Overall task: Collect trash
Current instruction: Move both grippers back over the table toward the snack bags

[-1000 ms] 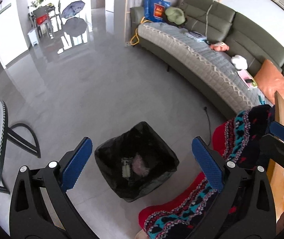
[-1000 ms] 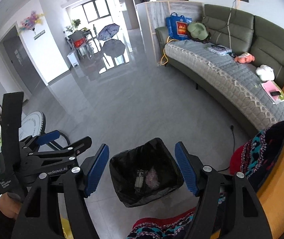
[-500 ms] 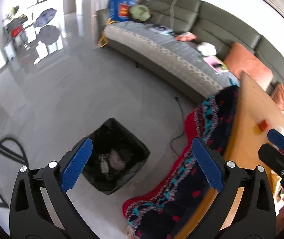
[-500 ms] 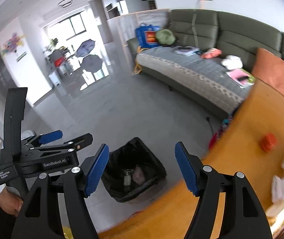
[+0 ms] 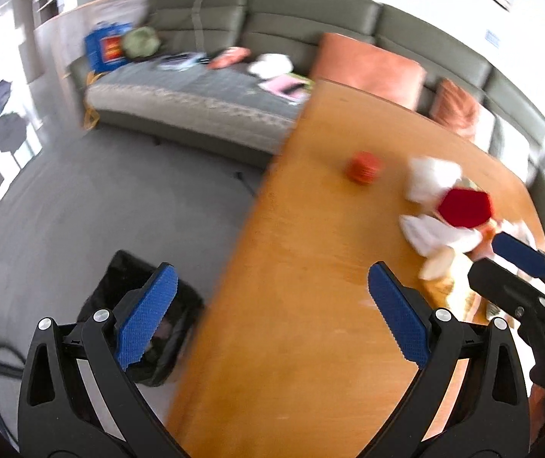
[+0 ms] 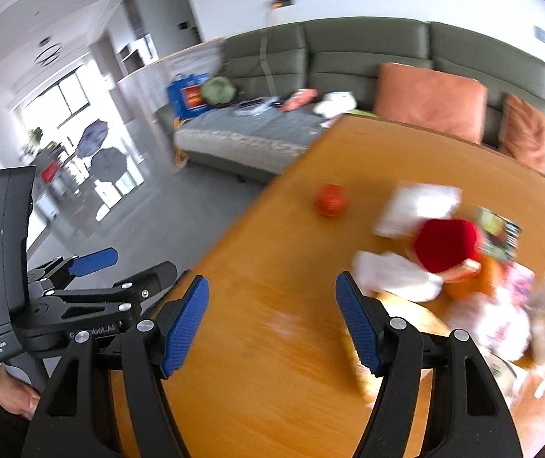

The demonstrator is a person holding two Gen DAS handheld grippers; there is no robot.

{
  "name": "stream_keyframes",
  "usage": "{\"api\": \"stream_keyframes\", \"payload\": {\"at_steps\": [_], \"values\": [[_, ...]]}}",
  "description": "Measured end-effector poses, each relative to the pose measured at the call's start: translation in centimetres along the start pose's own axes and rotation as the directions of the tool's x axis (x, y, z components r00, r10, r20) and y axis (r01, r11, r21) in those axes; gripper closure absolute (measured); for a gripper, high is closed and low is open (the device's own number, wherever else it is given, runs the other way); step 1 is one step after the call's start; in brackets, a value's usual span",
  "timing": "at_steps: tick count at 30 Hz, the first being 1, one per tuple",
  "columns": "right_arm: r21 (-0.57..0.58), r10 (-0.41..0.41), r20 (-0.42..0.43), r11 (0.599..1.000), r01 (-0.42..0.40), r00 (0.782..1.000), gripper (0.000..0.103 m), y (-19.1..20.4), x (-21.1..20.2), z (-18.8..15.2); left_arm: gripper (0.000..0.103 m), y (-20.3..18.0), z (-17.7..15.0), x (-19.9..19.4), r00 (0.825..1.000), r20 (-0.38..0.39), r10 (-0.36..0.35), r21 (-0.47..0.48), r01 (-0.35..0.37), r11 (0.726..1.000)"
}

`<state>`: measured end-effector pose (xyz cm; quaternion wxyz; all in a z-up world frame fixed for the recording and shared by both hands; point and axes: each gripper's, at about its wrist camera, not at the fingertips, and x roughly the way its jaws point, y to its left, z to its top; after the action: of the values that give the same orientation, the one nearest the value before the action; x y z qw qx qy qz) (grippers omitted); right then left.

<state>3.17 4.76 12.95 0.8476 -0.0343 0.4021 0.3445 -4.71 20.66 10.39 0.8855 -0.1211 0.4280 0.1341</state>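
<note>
Trash sits in a blurred heap on the far right of the wooden table (image 6: 272,343): white crumpled tissues (image 6: 398,278), a red hexagon box (image 6: 446,244) on top of them, colourful wrappers (image 6: 499,234) behind. A small orange ball-ish thing (image 6: 330,200) lies apart, nearer the table's left edge; can't tell if it's trash.

My right gripper (image 6: 272,324) is spread wide, nothing in it, w/ its right pad just beside the nearest tissue. My left gripper (image 5: 272,316) is also wide & empty, straddling the table edge above the black-lined bin (image 5: 146,324) on the floor.

Best move imo: take the near tissue first w/ the right, come in low & flat, close on the bulk, not a loose corner, so the red box doesn't get dragged. Frames are smeared, so slow down before closing.

Room: bare wood in front of me, plenty of approach space. Table edge runs diagonally, bin just beside it below, so the drop is short. Sofa (image 6: 349,61) is well behind, no obstacle.
</note>
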Motion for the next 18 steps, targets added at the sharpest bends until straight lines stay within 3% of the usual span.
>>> {"api": "stream_keyframes", "payload": {"at_steps": [5,10,18], "values": [[0.071,-0.084,0.004,0.994,0.083,0.996,0.033,-5.5,-2.7,-2.7,0.006,-5.9,-0.5,1.1,0.998,-0.023,-0.062,0.110,0.064,0.992],[0.153,-0.158,-0.020,0.975,0.159,0.987,0.033,-10.7,-4.5,-5.8,0.006,-10.2,-1.3,2.6,0.990,-0.069,-0.126,0.156,0.136,0.978],[0.312,-0.231,-0.097,0.917,0.250,0.968,0.033,-17.2,-5.0,-10.1,0.006,-14.5,-2.0,4.4,0.984,-0.101,-0.149,0.239,0.170,0.956]]}}
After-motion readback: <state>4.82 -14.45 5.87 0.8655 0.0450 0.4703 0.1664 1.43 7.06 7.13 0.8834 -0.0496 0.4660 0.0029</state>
